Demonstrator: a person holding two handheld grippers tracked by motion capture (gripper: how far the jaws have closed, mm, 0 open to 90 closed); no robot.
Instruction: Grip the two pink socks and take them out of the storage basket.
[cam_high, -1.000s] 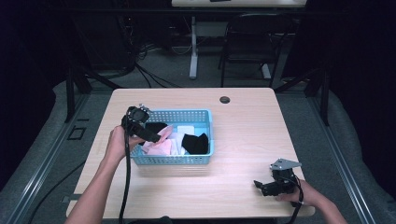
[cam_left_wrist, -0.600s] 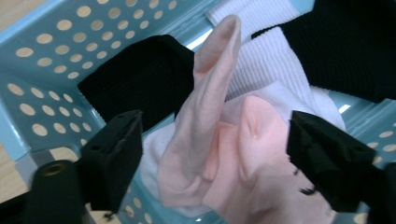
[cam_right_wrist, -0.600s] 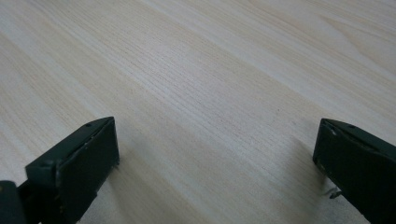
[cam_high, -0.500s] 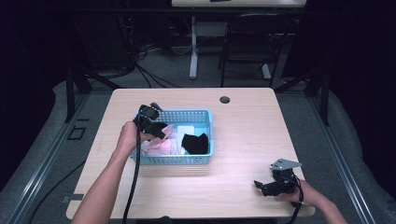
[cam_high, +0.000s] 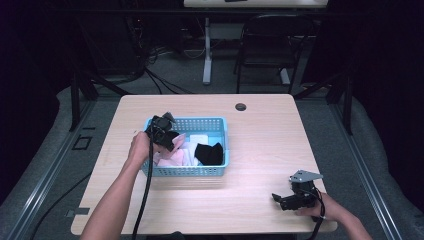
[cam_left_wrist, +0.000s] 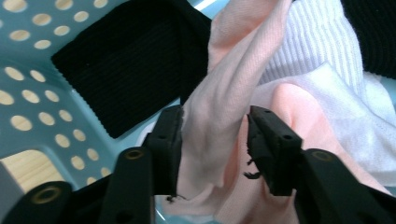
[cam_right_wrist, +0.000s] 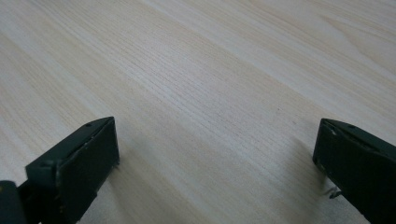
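Since a moment ago the left gripper (cam_high: 165, 137) has travelled from the basket's left rim inward over its left half, while the right gripper (cam_high: 292, 199) has stayed put near the table's front right corner. Seen from the left gripper view, the left gripper (cam_left_wrist: 214, 140) has its jaws partly apart with a raised fold of pink cloth (cam_left_wrist: 215, 98) standing between them; the left pad touches the fold, but whether the right one presses it cannot be told. Beside the fold lie a black knit piece (cam_left_wrist: 135, 70) against the perforated blue wall and a white ribbed cloth (cam_left_wrist: 322, 60) on the other side. From above, the blue basket (cam_high: 210, 171) sits left of centre on the wooden table (cam_high: 270, 135), with another black cloth (cam_high: 209, 153) in its right half. Bare wood runs wide on the right. The right gripper (cam_right_wrist: 215, 158) rests there with jaws spread wide, empty, nothing but tabletop between them.
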